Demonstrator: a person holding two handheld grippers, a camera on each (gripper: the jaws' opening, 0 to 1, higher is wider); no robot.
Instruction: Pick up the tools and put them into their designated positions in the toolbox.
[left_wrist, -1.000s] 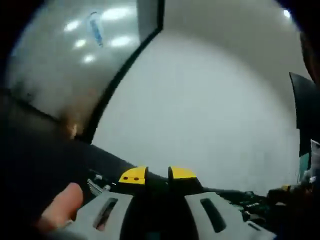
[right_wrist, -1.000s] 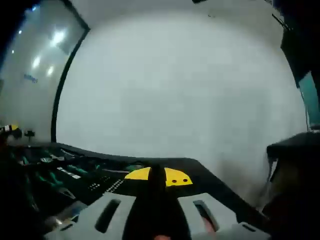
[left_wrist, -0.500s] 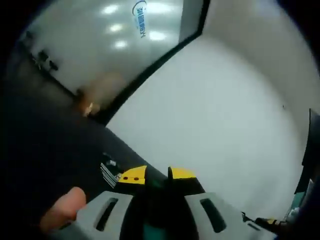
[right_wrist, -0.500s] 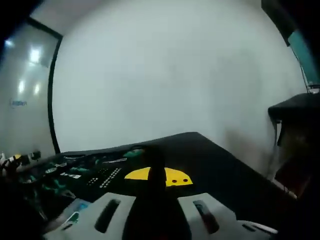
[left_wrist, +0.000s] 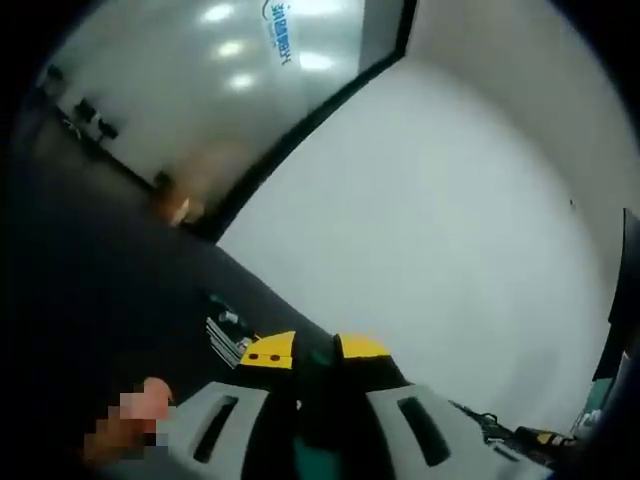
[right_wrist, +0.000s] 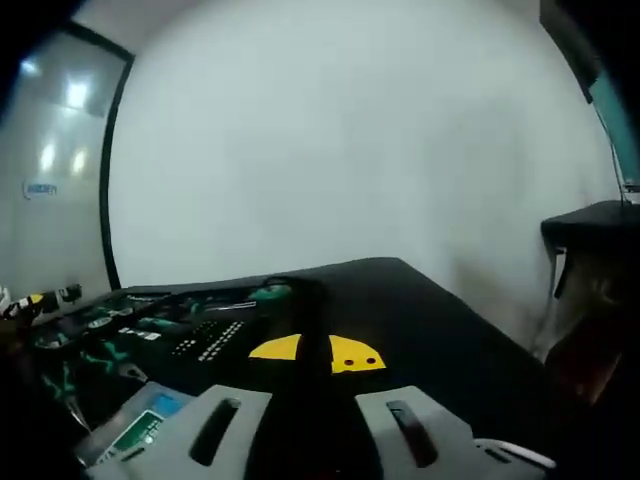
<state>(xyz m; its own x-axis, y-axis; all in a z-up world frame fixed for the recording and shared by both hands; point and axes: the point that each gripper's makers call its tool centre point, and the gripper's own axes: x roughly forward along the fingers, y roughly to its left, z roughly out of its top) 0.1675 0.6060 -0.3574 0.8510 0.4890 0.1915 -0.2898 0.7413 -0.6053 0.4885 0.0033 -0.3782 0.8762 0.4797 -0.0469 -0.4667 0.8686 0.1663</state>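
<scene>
1. Grip is seen on both sides. The right gripper (right_wrist: 315, 352) is closed down narrow on a dark tool handle (right_wrist: 308, 320), which rises between its yellow tips. The left gripper (left_wrist: 312, 350) is set narrow around something dark and teal low between its jaws; whether that thing is truly clamped cannot be told.

2. The dark handle is held upright and clear of the toolbox (right_wrist: 150, 335), presumably so that it can be carried over its moulded slot and lowered in straight.

3. Taking the toolbox as landmark: in the right gripper view it lies open just left of and beyond the gripper tips, with green-handled tools (right_wrist: 110, 350) and a row of small bits (right_wrist: 205, 340) already seated in it. A green-labelled pack (right_wrist: 135, 430) lies nearer the camera than the box. All rest on the black table (right_wrist: 420, 320), which stands before a white wall (right_wrist: 350, 150).

4. In the left gripper view, small metal pieces (left_wrist: 225, 330) lie on the dark surface just left of the tips; a glass partition (left_wrist: 200, 90) stands beyond.

5. Against half a second ago, little has changed: the right view has dipped slightly, bringing more of the toolbox and the pack into sight, while the left view is nearly unchanged. Both grips are kept as they were.
</scene>
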